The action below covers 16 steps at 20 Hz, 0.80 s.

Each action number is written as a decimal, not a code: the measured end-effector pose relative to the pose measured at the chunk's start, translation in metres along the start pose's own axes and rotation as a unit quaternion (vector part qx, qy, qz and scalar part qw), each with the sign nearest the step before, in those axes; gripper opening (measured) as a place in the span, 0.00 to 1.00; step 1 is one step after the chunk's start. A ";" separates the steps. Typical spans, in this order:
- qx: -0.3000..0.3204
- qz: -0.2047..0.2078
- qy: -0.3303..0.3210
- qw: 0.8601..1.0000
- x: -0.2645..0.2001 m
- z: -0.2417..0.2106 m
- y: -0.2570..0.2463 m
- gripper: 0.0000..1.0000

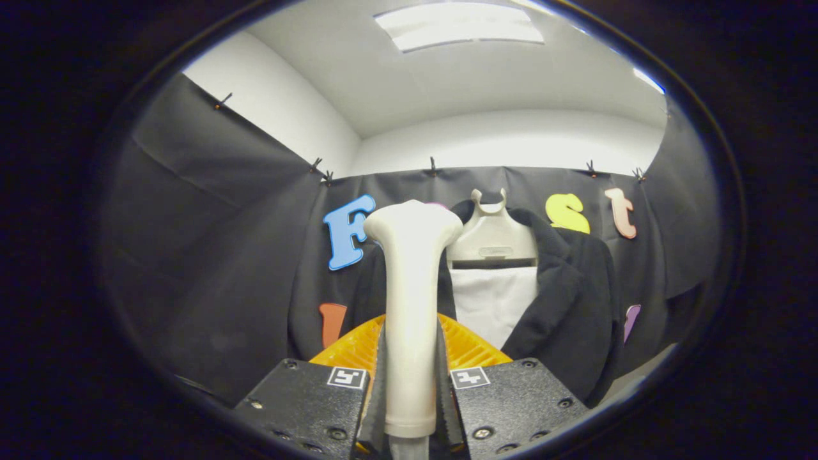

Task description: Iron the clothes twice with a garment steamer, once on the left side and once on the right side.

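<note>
- The gripper is clamped on the steamer: its 2 fingers press against the handle from either side, and the jaws are narrowed to the width of that handle.
- The steamer is a pale, cream-coloured wand that stands upright between the fingers. Its handle rises straight up and flares into a wider, rounded head at the top.
- The lower end of the handle sits down between the finger bases, where a paler tube continues below it.
- Beyond the fingers hangs the jacket, a dark one with its front open, on a pale hanger.
- A white panel shows inside the open front, below the hanger's bar.
- The steamer's head stands in front of the jacket's left shoulder and covers part of it; whether the head touches the cloth cannot be told.
- An orange ribbed piece lies just behind the fingers, on both sides of the handle.
- Black cloth lines the booth behind the jacket, pinned along its top edge with small clips.
- Above it are white walls and a lit ceiling panel.
</note>
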State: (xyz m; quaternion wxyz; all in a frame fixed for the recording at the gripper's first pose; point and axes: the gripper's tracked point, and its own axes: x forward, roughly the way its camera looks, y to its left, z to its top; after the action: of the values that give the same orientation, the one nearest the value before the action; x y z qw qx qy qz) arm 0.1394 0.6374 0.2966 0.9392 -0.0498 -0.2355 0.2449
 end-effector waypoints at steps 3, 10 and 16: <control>-0.007 0.002 0.011 1.000 0.008 -0.013 0.005 0.35; -0.024 0.012 0.066 0.997 -0.015 -0.063 0.020 0.35; -0.038 0.005 0.090 0.995 -0.038 -0.085 0.017 0.35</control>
State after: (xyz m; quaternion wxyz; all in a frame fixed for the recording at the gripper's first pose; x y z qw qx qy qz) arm 0.1425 0.6361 0.2015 0.9527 -0.1085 -0.1593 0.2352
